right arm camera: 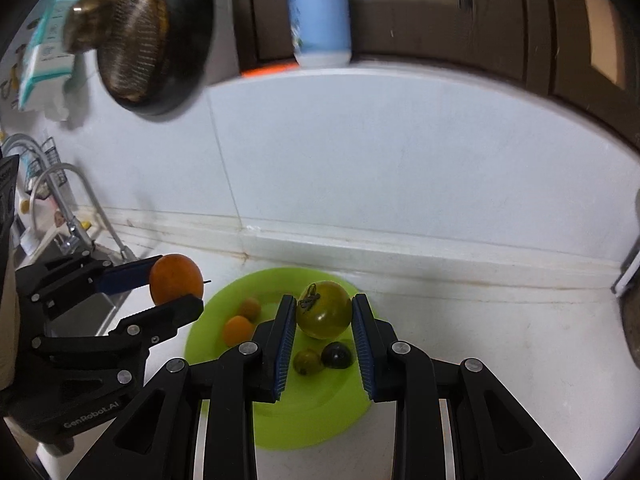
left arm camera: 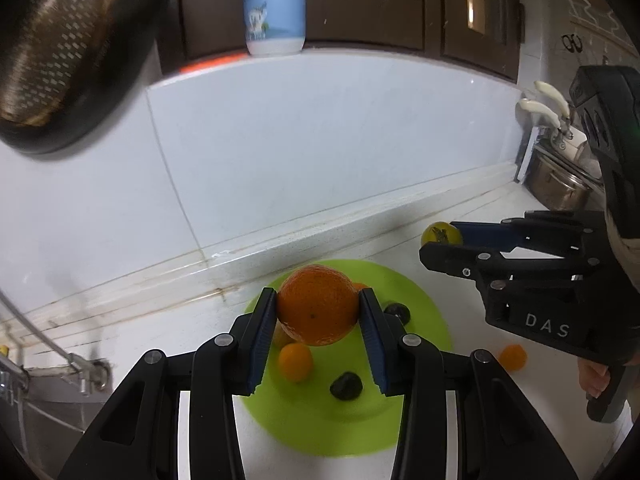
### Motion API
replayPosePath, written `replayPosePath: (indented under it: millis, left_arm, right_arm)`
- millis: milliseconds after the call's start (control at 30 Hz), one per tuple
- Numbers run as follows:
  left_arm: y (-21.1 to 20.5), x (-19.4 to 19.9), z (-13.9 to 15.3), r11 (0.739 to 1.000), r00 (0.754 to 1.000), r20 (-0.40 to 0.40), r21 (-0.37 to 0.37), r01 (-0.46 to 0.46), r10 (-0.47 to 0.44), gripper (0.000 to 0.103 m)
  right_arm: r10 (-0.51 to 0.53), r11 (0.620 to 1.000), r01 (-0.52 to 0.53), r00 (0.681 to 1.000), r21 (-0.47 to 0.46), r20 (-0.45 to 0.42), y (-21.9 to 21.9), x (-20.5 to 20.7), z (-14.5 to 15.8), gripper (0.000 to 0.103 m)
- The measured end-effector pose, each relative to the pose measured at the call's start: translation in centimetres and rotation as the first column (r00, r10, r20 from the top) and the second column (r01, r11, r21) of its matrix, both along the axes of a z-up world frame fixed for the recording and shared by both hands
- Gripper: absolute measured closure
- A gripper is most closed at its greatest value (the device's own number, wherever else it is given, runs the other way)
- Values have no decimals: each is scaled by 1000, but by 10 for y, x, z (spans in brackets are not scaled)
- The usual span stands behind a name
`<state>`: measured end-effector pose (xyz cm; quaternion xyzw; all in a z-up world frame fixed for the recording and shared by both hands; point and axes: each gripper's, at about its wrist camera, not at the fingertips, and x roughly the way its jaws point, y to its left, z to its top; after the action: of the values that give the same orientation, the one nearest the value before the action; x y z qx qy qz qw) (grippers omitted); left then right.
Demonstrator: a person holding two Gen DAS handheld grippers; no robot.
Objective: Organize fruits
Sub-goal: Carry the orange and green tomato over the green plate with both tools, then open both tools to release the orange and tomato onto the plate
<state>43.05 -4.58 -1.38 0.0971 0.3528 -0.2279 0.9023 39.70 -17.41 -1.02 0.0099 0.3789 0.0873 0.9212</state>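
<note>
My left gripper (left arm camera: 318, 304) is shut on a large orange (left arm camera: 316, 308) and holds it above the lime green plate (left arm camera: 420, 320). It also shows in the right wrist view (right arm camera: 178, 284) at the left. My right gripper (right arm camera: 324, 312) is shut on a green tomato (right arm camera: 324, 310) above the same plate (right arm camera: 312, 412); it shows in the left wrist view (left arm camera: 440, 236) at the right. On the plate lie small orange fruits (left arm camera: 295, 362) (right arm camera: 238, 330), dark fruits (left arm camera: 346, 386) (right arm camera: 337, 354) and a small green one (right arm camera: 307, 361).
A small orange fruit (left arm camera: 512, 357) lies on the white counter right of the plate. A sink and tap (right arm camera: 72, 216) are at the left. A black pan (right arm camera: 156, 36) hangs on the tiled wall. A blue bottle (right arm camera: 320, 12) stands on the ledge. A steel pot (left arm camera: 560, 180) sits far right.
</note>
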Motion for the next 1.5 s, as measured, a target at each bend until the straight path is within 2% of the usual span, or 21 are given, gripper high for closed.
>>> replayPosePath:
  millis: [300, 667, 833, 967, 1033, 1133, 1200, 1500]
  left_arm:
    - [-4, 44, -34, 1000, 996, -89, 1, -20, 20, 62]
    - [-23, 67, -69, 997, 988, -154, 78, -7, 19, 62]
    - [-23, 70, -74, 997, 985, -170, 81, -4, 18, 62]
    - [-21, 66, -69, 996, 990, -136, 87, -15, 27, 55]
    - [-17, 63, -62, 996, 992, -122, 83, -29, 39, 54]
    - [-14, 56, -53, 995, 993, -104, 88, -43, 52, 54]
    - [-12, 48, -45, 996, 995, -85, 83, -44, 51, 49]
    - [-6, -1, -9, 995, 997, -16, 66, -77, 79, 41]
  right_arm:
    - [-7, 1000, 7, 989, -2, -146, -5, 48, -41, 74]
    - [-9, 1000, 5, 975, -21, -220, -8, 67, -73, 74]
    - [-5, 1000, 3, 973, -11, -232, -10, 66, -79, 74]
    - [6, 1000, -5, 973, 4, -230, -8, 66, -79, 72]
    - [4, 1000, -3, 975, 5, -224, -8, 66, -78, 66]
    - [9, 1000, -9, 977, 5, -212, -8, 60, -73, 65]
    - [7, 1000, -6, 980, 6, -198, -9, 54, -68, 65]
    - [9, 999, -6, 995, 36, -98, -11, 12, -27, 65]
